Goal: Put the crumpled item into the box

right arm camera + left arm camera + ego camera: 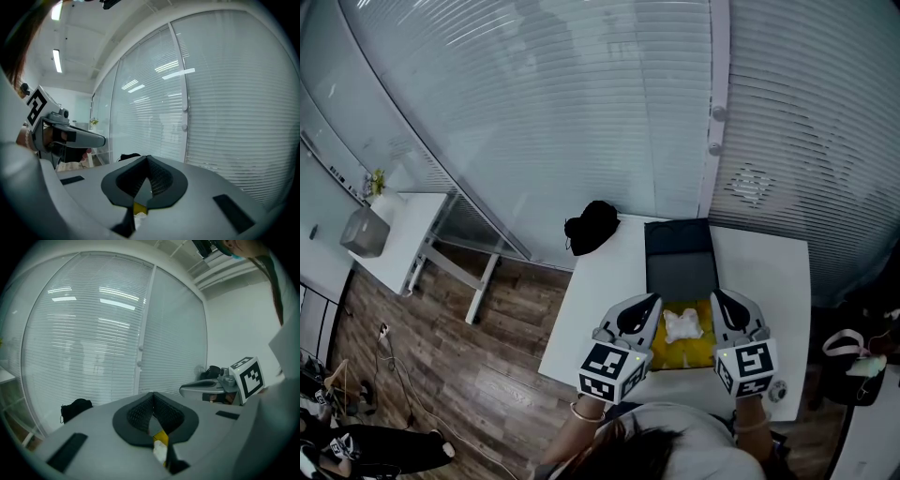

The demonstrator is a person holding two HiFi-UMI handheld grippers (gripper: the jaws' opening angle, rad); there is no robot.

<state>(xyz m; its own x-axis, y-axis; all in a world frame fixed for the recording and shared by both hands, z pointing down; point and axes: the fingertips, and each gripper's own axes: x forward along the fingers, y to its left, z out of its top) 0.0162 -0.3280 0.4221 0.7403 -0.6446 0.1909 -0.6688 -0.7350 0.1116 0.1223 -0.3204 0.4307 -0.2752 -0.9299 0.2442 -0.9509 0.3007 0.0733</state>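
An open box [672, 355] with a yellow inside lies on the white table [769, 272], its dark lid [680, 255] folded back away from me. The white crumpled item [682, 325] rests inside on the yellow bottom. My left gripper [650, 302] lies along the box's left side and my right gripper [718, 297] along its right side, the item between them. Both are shut and hold nothing. In the left gripper view the jaws [153, 397] meet at the tip, with a sliver of the item [160, 452] showing below. The right gripper [147, 159] looks the same.
A black bag [592, 226] sits at the table's far left corner. A small round object [778, 391] lies near the front right edge. A low white side table [405, 234] with a grey container [364, 232] stands to the left. Blinds cover the wall behind.
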